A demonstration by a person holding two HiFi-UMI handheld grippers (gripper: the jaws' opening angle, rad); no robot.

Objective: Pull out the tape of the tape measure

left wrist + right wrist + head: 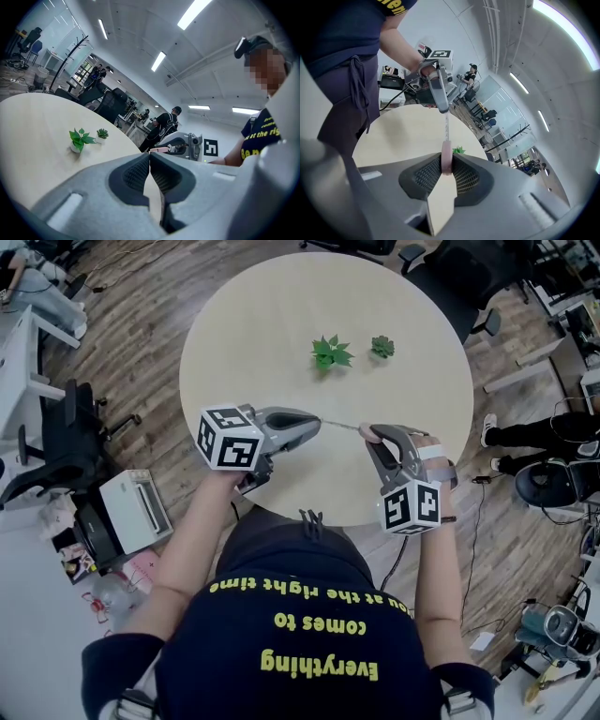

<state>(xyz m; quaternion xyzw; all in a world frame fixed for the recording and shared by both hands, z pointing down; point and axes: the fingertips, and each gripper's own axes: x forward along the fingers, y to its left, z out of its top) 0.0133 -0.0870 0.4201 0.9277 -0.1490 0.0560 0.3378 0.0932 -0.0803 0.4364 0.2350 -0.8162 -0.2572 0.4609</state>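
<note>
Over the near edge of the round table (253, 324), a thin tape (343, 426) runs between my two grippers. My left gripper (317, 422) is shut on the tape's free end; in the left gripper view its jaws (150, 156) meet with almost no gap. My right gripper (372, 435) is shut on the pink tape measure case (446, 161), which sits upright between the ribbed pads. In the right gripper view the tape (446, 127) leads straight up from the case to the left gripper (443, 110). The case (159, 150) shows as a pink sliver in the left gripper view.
Two small potted green plants (330, 352) (382, 346) stand near the table's middle. Beside the table on the left are a black chair (56, 442) and a white printer (131, 507). More chairs and desks ring the table, and people stand in the background (166, 123).
</note>
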